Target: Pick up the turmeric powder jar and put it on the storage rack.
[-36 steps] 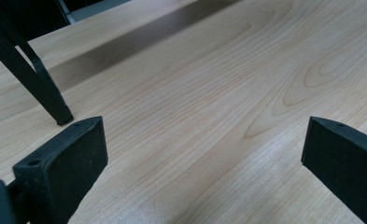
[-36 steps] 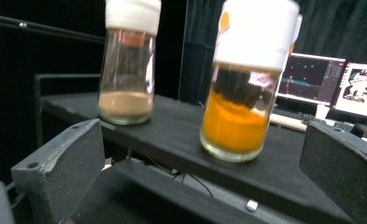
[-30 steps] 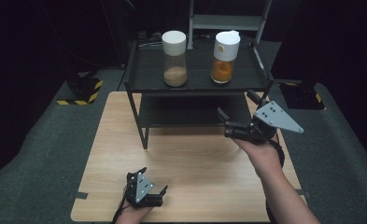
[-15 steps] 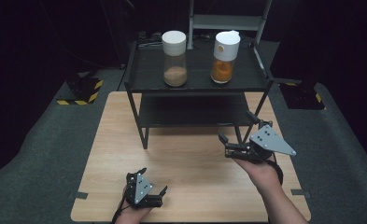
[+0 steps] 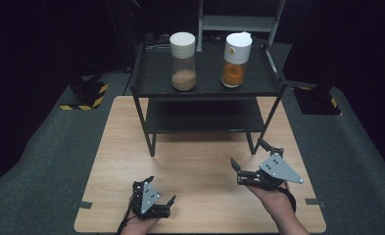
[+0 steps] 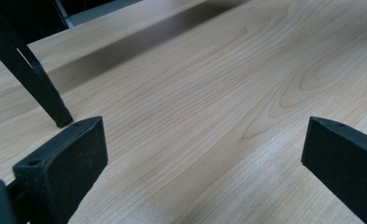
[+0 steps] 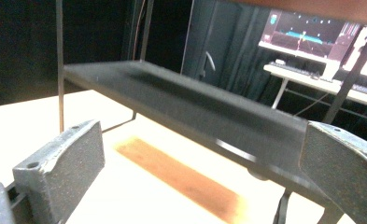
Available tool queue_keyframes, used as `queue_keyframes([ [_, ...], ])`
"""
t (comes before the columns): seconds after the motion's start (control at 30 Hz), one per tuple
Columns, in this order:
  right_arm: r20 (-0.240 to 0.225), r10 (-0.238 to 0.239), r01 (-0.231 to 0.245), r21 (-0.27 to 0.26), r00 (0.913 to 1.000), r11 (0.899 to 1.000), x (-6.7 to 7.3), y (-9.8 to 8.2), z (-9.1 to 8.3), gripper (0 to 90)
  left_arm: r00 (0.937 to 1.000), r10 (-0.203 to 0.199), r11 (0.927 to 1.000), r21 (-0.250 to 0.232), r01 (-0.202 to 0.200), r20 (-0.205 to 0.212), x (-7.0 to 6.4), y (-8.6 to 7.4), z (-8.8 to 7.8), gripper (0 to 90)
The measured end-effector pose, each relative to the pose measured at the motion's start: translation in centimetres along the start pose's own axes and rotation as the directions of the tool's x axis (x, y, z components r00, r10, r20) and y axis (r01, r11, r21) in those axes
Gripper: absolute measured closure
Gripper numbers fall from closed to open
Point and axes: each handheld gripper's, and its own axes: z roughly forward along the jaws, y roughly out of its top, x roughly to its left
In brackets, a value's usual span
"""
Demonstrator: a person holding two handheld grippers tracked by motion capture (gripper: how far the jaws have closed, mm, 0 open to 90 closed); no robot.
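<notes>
Two white-capped jars stand on the top of a black two-level shelf (image 5: 146, 81): one with tan powder (image 5: 183, 60) at the left, one with orange powder (image 5: 236, 59) at the right. My left gripper (image 5: 158, 191) rests open near the table's front edge, and its own view has bare wood between its pads (image 6: 64, 161). My right gripper (image 5: 252, 157) is open low over the table at the front right, short of the shelf's right front leg (image 5: 252, 146). Its own view looks along the shelf's lower board (image 7: 195, 105), with nothing between its pads (image 7: 67, 161).
The light wooden table (image 5: 195, 166) sits on grey carpet. A shelf leg (image 6: 36, 84) stands close ahead of my left gripper. Yellow-and-black striped blocks (image 5: 84, 93) lie on the floor at the back left. A lit screen and desk (image 7: 312, 42) show beyond the shelf.
My right gripper has come down and back toward me, from beside the shelf's lower level to low over the table. The left gripper has stayed put.
</notes>
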Motion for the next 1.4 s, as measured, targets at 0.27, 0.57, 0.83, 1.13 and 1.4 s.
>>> queue_keyframes([
  [0.27,-0.004,-0.006,0.007,0.057,1.0000,0.998,0.5,-2.4,-0.5,0.0,1.0000,0.006,1.0000,-0.002,-0.006,0.000,-0.1,0.0,0.0,0.7],
  [0.57,0.002,0.003,-0.003,0.119,1.0000,0.993,0.8,-4.9,-0.7,0.0,1.0000,0.007,1.0000,-0.004,-0.007,0.000,0.0,-0.1,0.0,0.7],
  [0.83,0.013,0.002,-0.004,0.175,0.9999,0.985,0.7,-6.8,-1.0,0.0,0.9999,0.013,0.9999,-0.002,-0.013,-0.001,-0.1,0.0,0.0,0.7],
  [1.13,0.031,-0.002,-0.005,0.239,0.9995,0.971,0.4,-8.7,-1.6,0.0,0.9998,0.021,0.9998,0.002,-0.021,-0.005,-0.2,0.0,0.0,0.7],
  [1.4,0.036,-0.036,0.025,0.277,0.9987,0.960,0.4,-9.4,-2.0,0.0,0.9993,0.036,0.9993,0.006,-0.036,-0.009,-0.5,0.1,0.0,0.7],
])
